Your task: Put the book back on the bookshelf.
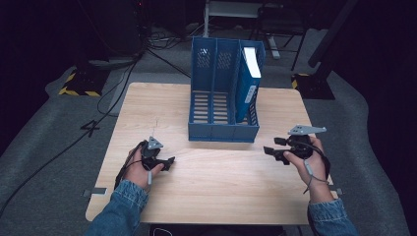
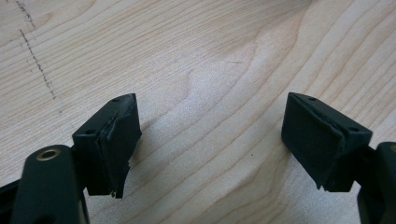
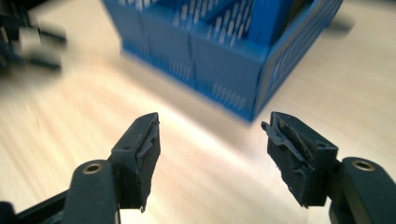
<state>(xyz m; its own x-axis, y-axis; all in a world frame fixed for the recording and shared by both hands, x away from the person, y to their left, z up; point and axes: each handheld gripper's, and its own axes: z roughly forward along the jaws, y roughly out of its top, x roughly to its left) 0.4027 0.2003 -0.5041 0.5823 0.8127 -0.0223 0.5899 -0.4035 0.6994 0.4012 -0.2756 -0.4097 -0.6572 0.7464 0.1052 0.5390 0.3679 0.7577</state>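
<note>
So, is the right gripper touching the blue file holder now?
Apart. In the right gripper view, the right gripper has open, empty jaws, and bare table lies between them and the blue file holder.

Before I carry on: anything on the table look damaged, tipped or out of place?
The file rack stands upright, with a blue book upright in its right-hand slot. One oddity: the pads on the right gripper look frayed and peeling at the edges, and the left gripper pad is ragged too. Both grippers are open.
</note>
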